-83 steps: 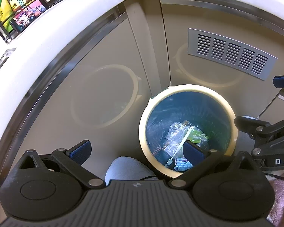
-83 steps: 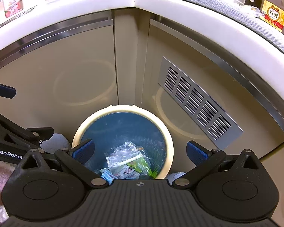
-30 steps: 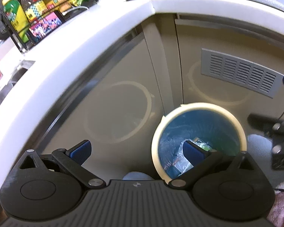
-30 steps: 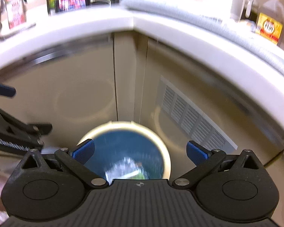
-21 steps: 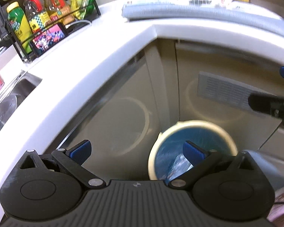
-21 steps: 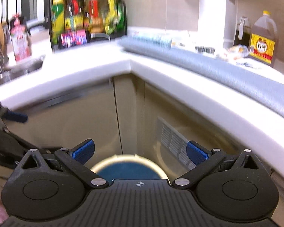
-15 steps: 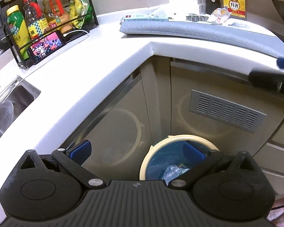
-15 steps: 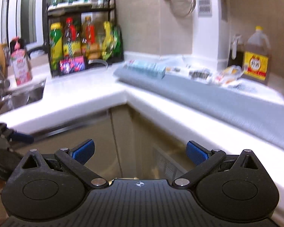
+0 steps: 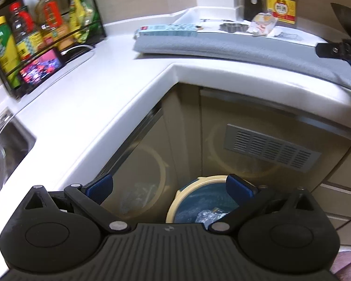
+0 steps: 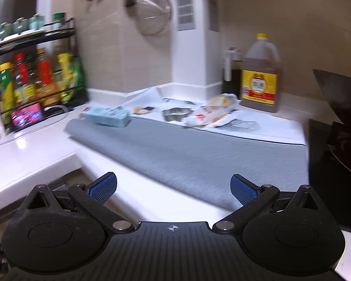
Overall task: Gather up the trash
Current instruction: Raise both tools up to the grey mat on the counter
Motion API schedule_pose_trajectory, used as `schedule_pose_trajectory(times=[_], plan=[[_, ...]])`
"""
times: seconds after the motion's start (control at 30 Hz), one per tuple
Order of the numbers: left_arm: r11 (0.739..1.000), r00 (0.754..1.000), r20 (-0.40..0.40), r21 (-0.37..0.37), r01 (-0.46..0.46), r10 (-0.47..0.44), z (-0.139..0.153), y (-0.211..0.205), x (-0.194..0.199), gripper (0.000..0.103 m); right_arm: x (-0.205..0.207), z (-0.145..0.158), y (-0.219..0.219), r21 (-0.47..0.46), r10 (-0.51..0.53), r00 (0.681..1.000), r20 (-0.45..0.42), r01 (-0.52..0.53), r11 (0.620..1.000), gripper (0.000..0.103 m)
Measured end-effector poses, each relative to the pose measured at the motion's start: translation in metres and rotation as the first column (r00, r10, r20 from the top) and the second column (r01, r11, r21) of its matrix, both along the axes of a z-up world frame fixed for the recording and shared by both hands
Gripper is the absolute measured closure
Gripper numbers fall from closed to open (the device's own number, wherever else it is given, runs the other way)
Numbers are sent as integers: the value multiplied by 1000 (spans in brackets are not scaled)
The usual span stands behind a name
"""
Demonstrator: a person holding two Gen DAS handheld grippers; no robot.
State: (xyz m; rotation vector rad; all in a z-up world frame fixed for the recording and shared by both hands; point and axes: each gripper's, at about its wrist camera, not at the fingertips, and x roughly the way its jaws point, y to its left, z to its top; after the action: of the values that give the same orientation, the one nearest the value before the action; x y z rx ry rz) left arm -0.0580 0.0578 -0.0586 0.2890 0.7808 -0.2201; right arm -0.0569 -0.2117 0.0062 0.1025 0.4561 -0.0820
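A round bin [image 9: 187, 188] with a cream rim and blue liner stands on the floor in the cabinet corner, with clear plastic wrappers [image 9: 207, 216] inside. My left gripper [image 9: 169, 186] hangs open and empty above it. My right gripper [image 10: 173, 187] is open and empty too, raised over the counter's front edge. On the grey mat [image 10: 199, 149] lie a light blue box [image 10: 106, 116], a crumpled white and orange wrapper [image 10: 210, 113] and a small metal cutter [image 10: 175, 114]. The same blue box [image 9: 167, 30] and wrapper [image 9: 262, 24] show far off in the left wrist view.
A rack of bottles [image 10: 35, 82] and a phone [image 10: 27, 116] stand at the left of the white counter [image 9: 86, 107]. A big brown jug [image 10: 261, 75] sits at the back. A dark pan [image 10: 337, 126] is on the right, a sink [image 9: 2, 149] on the left.
Both grippers rose from just above the bin to counter height and tilted up. The right view went from the bin to the counter top. Both stayed open and empty.
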Motion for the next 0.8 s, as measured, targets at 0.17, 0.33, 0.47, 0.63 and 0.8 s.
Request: schedule_pose_trajectory(times=[0.17, 0.33, 0.47, 0.63, 0.8], plan=[[999, 996, 76, 13, 35, -36, 20, -6, 15, 0, 19, 4, -13, 4, -35, 999, 11, 35, 999, 0], [999, 996, 84, -31, -11, 14, 43, -7, 41, 0, 42, 7, -29, 60, -71, 997, -4, 71, 996, 0], [997, 995, 86, -53, -51, 55, 62, -8, 65, 0, 62, 13, -37, 68, -90, 996, -1, 90, 994, 0], [993, 989, 111, -80, -86, 94, 78, -14, 92, 0, 84, 17, -52, 111, -130, 991, -5, 130, 985, 0], [991, 991, 102, -104, -81, 92, 82, -25, 111, 0, 95, 9, -63, 162, -163, 986, -34, 166, 973, 0]])
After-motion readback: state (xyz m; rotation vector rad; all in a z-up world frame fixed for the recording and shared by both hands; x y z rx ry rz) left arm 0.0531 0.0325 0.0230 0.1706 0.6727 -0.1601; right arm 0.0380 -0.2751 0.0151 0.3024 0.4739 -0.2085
